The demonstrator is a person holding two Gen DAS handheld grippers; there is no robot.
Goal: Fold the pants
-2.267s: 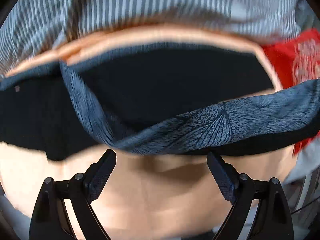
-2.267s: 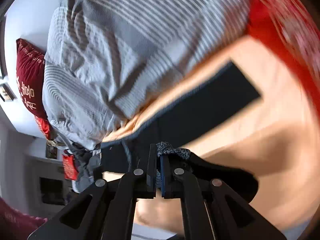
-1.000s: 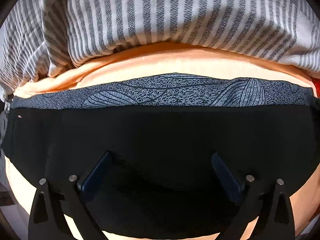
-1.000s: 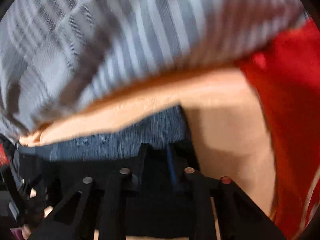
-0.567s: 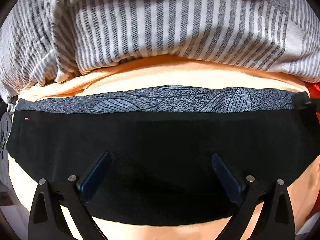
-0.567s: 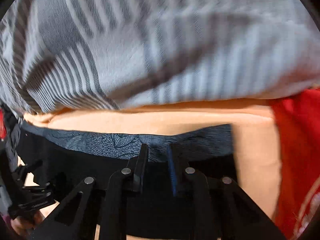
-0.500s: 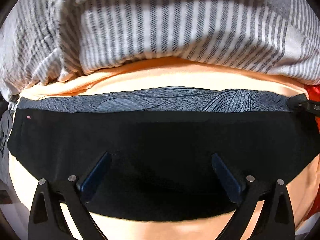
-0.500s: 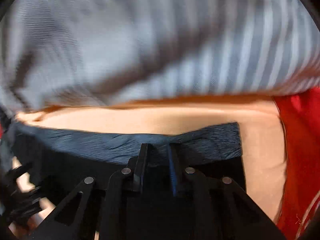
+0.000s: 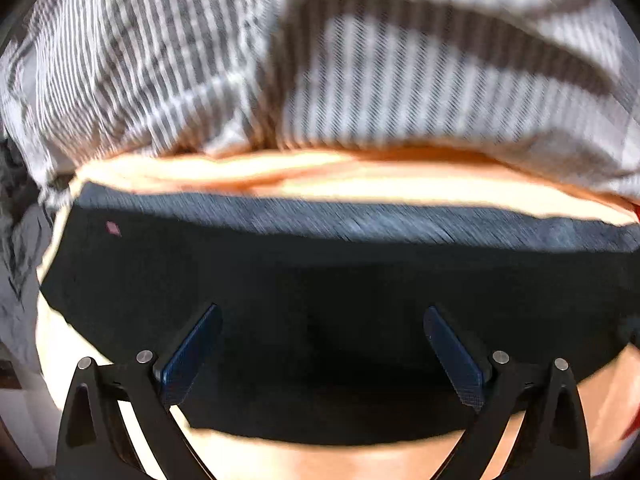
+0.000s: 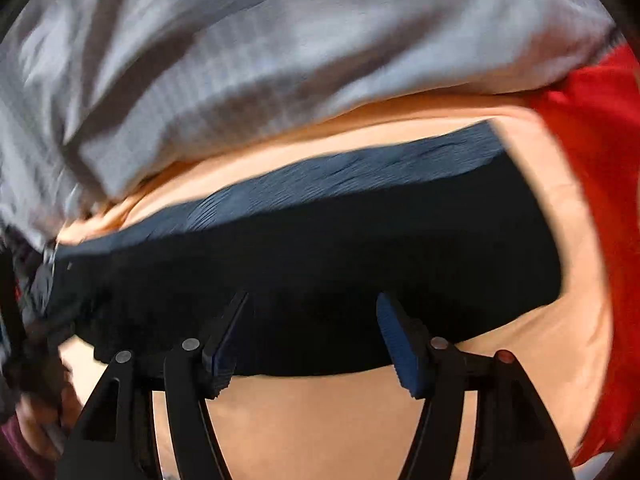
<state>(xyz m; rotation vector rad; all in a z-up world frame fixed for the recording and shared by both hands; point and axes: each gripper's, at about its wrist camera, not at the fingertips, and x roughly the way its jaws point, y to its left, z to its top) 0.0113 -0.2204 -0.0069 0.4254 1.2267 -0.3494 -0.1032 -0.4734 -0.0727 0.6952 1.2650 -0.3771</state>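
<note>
My right hand-held gripper (image 10: pixel 312 336) has just been opening, nothing pinched now; the left hand-held gripper (image 9: pixel 320 352) is spread wide too. Pants (image 9: pixel 320 300) lie released as a folded black band on the orange bed sheet (image 9: pixel 340 184). Striped duvet (image 9: pixel 360 80) bunched beyond.

Left gripper (image 9: pixel 320 344) points steeply down, fingers spread wide; right gripper (image 10: pixel 312 332) likewise, jaws just opened, gripping nothing.
</note>
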